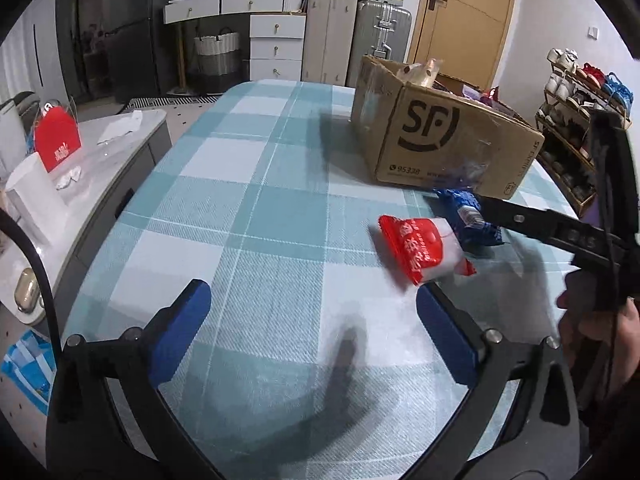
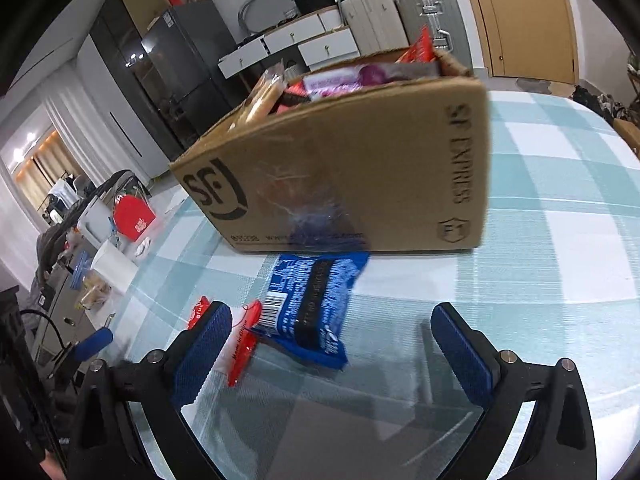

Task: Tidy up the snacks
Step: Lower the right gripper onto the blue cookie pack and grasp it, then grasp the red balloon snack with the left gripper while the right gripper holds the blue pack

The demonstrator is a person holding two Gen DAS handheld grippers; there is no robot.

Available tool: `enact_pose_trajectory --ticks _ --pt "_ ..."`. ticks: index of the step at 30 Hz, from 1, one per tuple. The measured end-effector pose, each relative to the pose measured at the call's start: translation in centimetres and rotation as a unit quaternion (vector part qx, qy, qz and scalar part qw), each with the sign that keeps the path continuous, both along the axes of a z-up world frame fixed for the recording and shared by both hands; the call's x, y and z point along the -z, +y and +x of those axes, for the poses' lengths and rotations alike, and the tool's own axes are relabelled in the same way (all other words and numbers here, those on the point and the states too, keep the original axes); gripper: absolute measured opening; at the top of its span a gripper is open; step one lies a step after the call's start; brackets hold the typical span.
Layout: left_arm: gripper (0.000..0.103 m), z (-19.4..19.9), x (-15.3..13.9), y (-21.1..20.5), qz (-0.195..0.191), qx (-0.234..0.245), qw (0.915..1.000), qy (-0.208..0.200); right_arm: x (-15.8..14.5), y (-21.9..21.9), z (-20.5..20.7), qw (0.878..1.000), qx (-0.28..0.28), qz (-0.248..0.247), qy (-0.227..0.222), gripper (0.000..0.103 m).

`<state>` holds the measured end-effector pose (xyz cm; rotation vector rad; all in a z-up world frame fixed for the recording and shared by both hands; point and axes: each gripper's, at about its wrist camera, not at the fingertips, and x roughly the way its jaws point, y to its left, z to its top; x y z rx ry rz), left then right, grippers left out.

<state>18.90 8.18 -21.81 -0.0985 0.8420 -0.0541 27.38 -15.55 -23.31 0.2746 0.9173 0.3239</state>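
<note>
Both grippers empty, jaws wide. Blue packet [image 2: 310,312] on worktop [image 2: 560,280] at 6 o'clock from box [image 2: 360,168]. I'd centre right gripper [image 2: 330,344] before closing; red packet [image 1: 420,252] overlaps.

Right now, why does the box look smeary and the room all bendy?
Right wrist view: the cardboard box and blue packet smear from motion blur. Left wrist view: the red-and-white packet blurs too, gripper shadows darken the tablecloth. Both views: fisheye lenses curve the edges.

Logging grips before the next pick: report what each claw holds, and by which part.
Nothing is held. The left claw and right claw are open; the red packet and blue packet lie on the table.
</note>
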Motion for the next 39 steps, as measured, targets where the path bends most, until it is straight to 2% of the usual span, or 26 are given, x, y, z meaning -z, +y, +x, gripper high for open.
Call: enact_pose_trajectory --ticks 7,9,10,13,16,18,19,22,26,29,31,39 --pt "0.103 -0.5 0.1 -1.3 -0.004 0.015 0.9999 0.006 0.8 2.7 1.6 0.999 -0.002 -0.048 0.01 0.099" --pt "0.103 -0.5 0.2 -1.4 -0.007 0.019 0.9998 0.01 0.9 3.7 2.0 0.998 -0.01 -0.069 0.01 0.086" --pt "0.103 -0.6 0.3 -1.5 -0.009 0.019 0.9997 0.012 1.0 4.0 2.0 0.996 -0.009 -0.083 0.008 0.083" --pt "0.103 -0.4 0.7 -1.3 -0.024 0.015 0.9992 0.027 1.1 4.9 2.3 0.995 -0.012 -0.102 0.007 0.079" --pt "0.103 -0.2 1.2 -0.9 -0.039 0.007 0.9984 0.04 1.2 6.1 2.2 0.99 -0.038 -0.132 0.003 0.075" --pt "0.103 -0.2 1.4 -0.7 -0.04 0.003 0.9983 0.043 1.3 7.0 1.9 0.986 -0.057 -0.155 -0.005 0.058" --pt "0.103 -0.2 1.5 -0.7 -0.04 0.004 0.9982 0.045 1.3 7.2 1.8 0.986 -0.06 -0.157 -0.007 0.056" --pt "0.103 -0.4 1.6 -0.8 -0.037 0.005 0.9982 0.047 1.2 6.3 2.0 0.991 -0.05 -0.127 -0.006 0.046" --pt "0.102 -0.4 1.8 -0.7 -0.038 0.002 0.9977 0.057 1.2 4.3 1.9 0.997 -0.034 -0.074 -0.001 0.046" --pt "0.102 -0.4 1.8 -0.3 -0.051 -0.004 0.9969 0.06 0.5 3.3 0.0 0.999 -0.025 -0.04 -0.017 0.046" --pt "0.102 -0.3 1.8 -0.3 -0.048 -0.007 0.9969 0.061 -0.1 2.8 -1.8 0.999 -0.026 -0.032 -0.035 0.046" --pt "0.102 0.8 1.7 -1.6 -0.037 -0.001 0.997 0.068 -0.9 -0.8 -5.6 0.999 -0.012 -0.005 -0.041 0.046"
